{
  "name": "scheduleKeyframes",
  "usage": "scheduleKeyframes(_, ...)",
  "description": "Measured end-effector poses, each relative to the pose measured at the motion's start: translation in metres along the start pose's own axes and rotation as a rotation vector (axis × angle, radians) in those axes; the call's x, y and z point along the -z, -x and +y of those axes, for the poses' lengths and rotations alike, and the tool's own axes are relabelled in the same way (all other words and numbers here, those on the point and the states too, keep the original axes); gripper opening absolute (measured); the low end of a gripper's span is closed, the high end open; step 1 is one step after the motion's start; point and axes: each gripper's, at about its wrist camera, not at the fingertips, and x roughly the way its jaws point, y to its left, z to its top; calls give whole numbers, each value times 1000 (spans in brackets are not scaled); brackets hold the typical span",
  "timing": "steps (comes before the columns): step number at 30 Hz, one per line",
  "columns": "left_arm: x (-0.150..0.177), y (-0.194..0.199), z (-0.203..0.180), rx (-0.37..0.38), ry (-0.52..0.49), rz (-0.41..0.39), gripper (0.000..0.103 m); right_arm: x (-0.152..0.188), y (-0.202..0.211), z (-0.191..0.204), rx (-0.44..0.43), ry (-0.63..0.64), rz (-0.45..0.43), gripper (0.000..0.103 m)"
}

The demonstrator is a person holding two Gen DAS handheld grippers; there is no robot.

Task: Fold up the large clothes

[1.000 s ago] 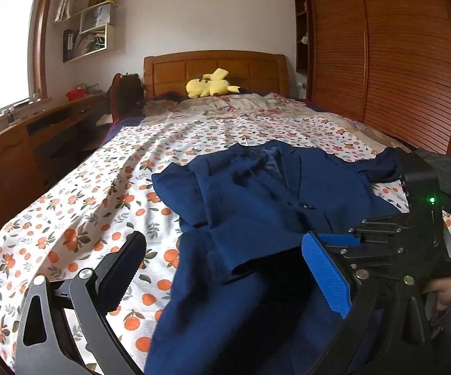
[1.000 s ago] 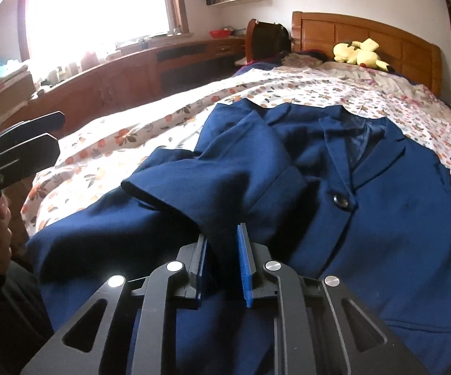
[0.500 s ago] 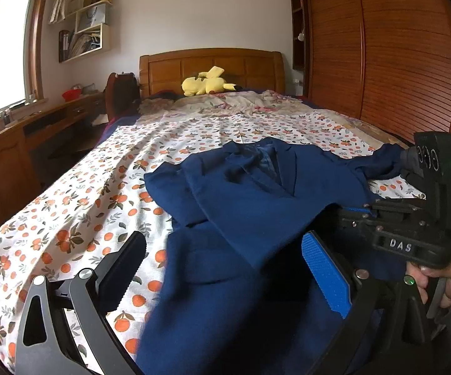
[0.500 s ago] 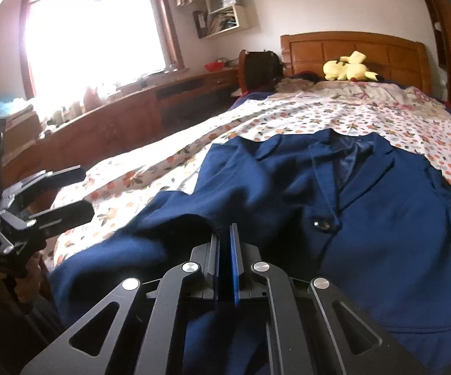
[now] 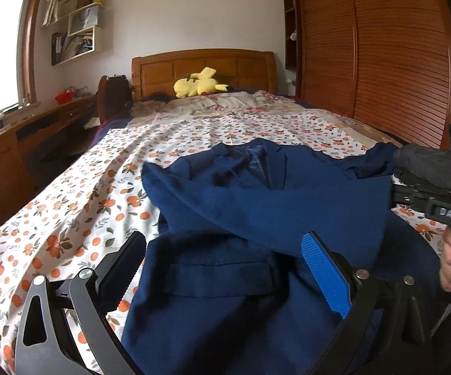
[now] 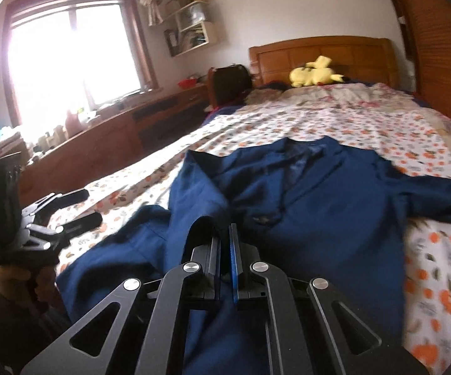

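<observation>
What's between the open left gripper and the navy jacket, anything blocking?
Nothing visible. The left gripper hangs open directly over the navy jacket, with only jacket cloth between its fingers. The right gripper is shut on a sleeve fold off to its side. The bedsheet around is bare.

Home bedroom: bed [image 5: 69, 206] w/ wood headboard [image 5: 203, 65], plush toy [image 5: 198, 86], wardrobe [image 5: 375, 50]

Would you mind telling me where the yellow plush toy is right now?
In both wrist views the yellow plush toy lies at the far end of the bed, against the wooden headboard, well beyond the blue jacket.
</observation>
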Motion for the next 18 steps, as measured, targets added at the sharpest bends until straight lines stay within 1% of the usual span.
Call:
scheduleKeyframes(2, -1, -1, -5, 10, -3, -3, 100, 3, 10, -9, 33, -4, 1, 4)
scheduleKeyframes(5, -4, -4, -13, 19, -11, -6, 100, 12, 22, -27, 112, -3, 20, 4)
scheduleKeyframes(8, -5, -8, -22, 30, -16, -3, 100, 22, 17, -45, 163, -18, 68, 5)
scheduleKeyframes(11, -7, -14, -33, 39, -28, 2, 100, 28, 17, -56, 200, -15, 90, 6)
scheduleKeyframes(12, -7, -15, -37, 43, -33, 0, 100, 29, 20, -59, 216, -11, 88, 11)
scheduleKeyframes(13, -7, -16, -40, 45, -37, 0, 100, 28, 23, -60, 222, -10, 79, 19)
scheduleKeyframes(14, -7, -18, -43, 47, -41, 3, 100, 28, 27, -61, 225, -8, 70, 24)
scheduleKeyframes(15, -8, -20, -45, 51, -45, 4, 100, 27, 32, -61, 238, 2, 57, 33)
scheduleKeyframes(16, -8, -21, -47, 53, -47, 4, 100, 26, 36, -60, 248, 17, 43, 35)
scheduleKeyframes(18, -8, -25, -52, 58, -54, 10, 100, 25, 39, -54, 232, 35, 33, 35)
